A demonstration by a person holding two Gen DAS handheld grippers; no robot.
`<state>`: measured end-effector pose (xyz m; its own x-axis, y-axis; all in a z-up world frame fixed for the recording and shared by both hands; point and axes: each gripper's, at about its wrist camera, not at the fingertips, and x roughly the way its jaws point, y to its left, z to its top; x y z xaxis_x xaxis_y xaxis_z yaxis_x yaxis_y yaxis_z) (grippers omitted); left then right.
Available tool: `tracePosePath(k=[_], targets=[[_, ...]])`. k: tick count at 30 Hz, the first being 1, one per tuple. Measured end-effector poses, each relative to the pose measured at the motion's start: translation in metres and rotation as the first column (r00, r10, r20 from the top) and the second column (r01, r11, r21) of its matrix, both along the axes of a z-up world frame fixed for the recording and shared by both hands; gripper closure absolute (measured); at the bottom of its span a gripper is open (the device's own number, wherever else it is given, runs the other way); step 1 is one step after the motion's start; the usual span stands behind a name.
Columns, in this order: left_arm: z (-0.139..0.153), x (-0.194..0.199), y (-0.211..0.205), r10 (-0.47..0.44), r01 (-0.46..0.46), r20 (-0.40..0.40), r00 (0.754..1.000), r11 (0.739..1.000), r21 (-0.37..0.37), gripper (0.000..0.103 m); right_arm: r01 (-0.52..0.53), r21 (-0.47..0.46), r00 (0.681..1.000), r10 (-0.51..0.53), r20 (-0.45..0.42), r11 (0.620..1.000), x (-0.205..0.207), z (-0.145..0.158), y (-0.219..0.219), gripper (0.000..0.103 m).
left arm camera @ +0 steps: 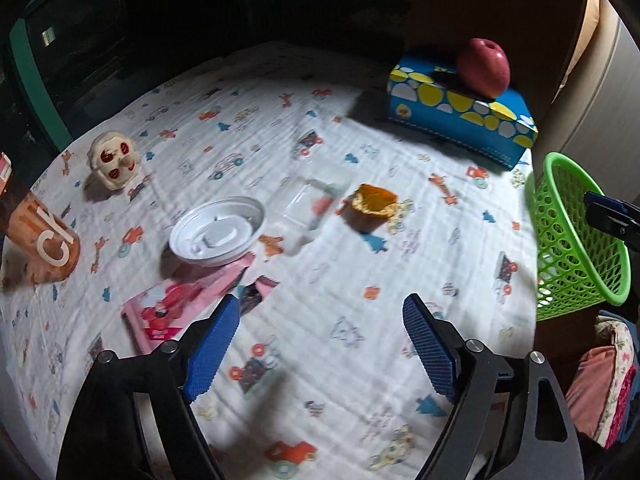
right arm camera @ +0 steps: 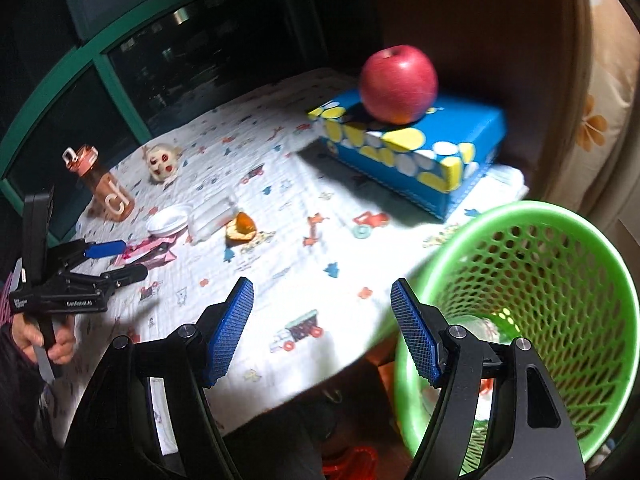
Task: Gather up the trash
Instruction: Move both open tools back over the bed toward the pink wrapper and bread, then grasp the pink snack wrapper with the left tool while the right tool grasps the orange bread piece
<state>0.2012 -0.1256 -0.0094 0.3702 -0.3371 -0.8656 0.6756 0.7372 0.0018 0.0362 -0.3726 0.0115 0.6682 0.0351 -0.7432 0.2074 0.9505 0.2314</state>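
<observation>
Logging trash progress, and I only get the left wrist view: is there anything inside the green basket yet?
Observer: Yes. The right wrist view looks down into the green basket, and something pale and clear lies at its bottom. I cannot tell what.
Operator: Is the right gripper carrying anything?
Observer: No. The right gripper is open and empty, beside the basket's rim.
Operator: And the orange thing cut off at my left edge?
Observer: An orange bottle, standing upright with its cap on.

Apple (right arm camera: 398, 84) on box (right arm camera: 420, 156), basket (right arm camera: 532, 224) beside table (right arm camera: 320, 280)
</observation>
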Motion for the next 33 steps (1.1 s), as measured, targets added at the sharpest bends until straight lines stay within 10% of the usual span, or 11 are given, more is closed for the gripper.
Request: tracePosePath(k=[16, 33], targets=[[-0.046, 0.076, 0.045, -0.094, 0.104, -0.06, 0.994, 0.978, 0.181, 0.009, -0.177, 0.005, 0.981, 0.177, -0.08, 0.984, 0.091, -0.032, 0.054, 0.022], [-0.067, 0.103, 0.044, -0.164, 0.186, -0.155, 0.974, 0.972, 0.145, 0.009, -0.283, -0.046, 0.943, 0.269, -0.198, 0.958, 0.181, -0.09, 0.082, 0.03]])
